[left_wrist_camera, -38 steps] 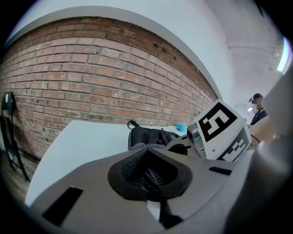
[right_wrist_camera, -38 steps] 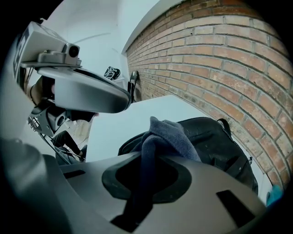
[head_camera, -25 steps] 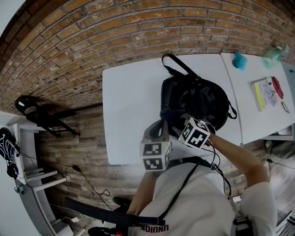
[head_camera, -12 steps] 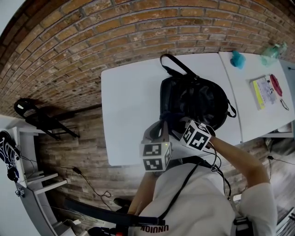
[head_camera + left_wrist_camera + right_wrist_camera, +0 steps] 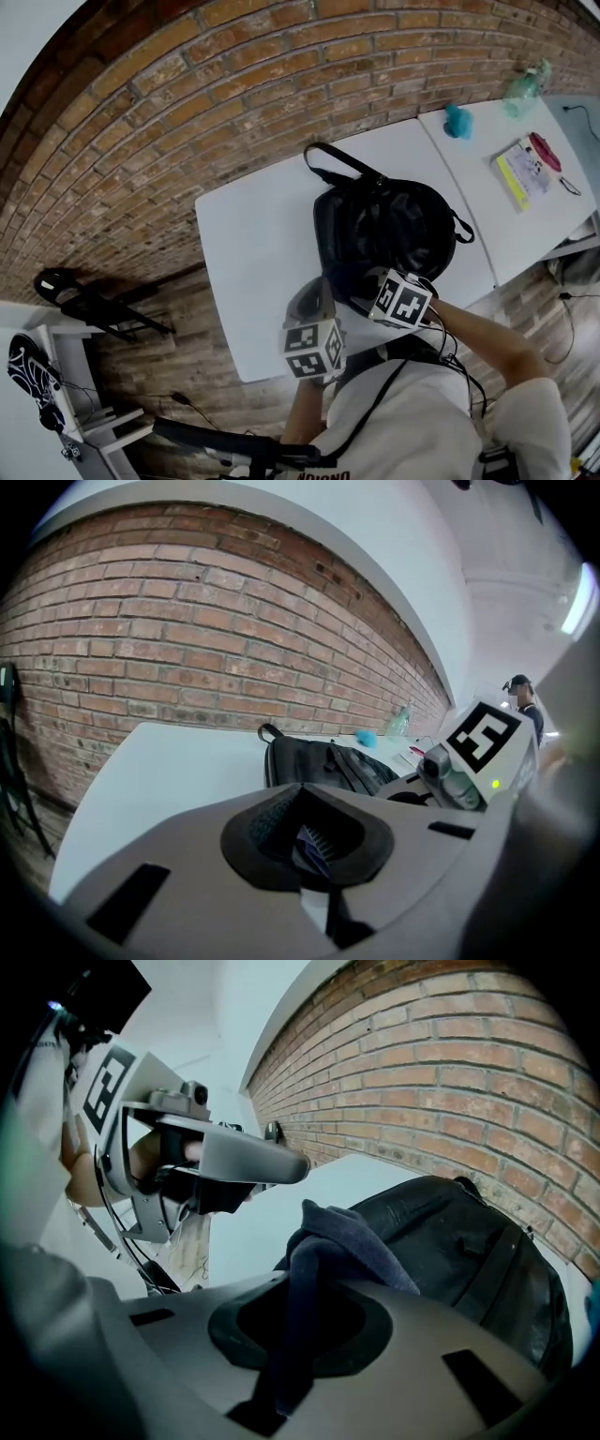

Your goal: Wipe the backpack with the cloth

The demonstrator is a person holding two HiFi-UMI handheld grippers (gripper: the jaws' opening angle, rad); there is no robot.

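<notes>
Right tool [image 5: 295,1354] grips cloth [image 5: 347,1232]; left tool [image 5: 314,855] closed; backpack [image 5: 394,225] handle toward brick wall [image 5: 187,94].

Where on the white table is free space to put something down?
The wide left part of the table, between the backpack and its left edge, is bare. The right table is crowded toward the wall with a booklet and teal object.
</notes>
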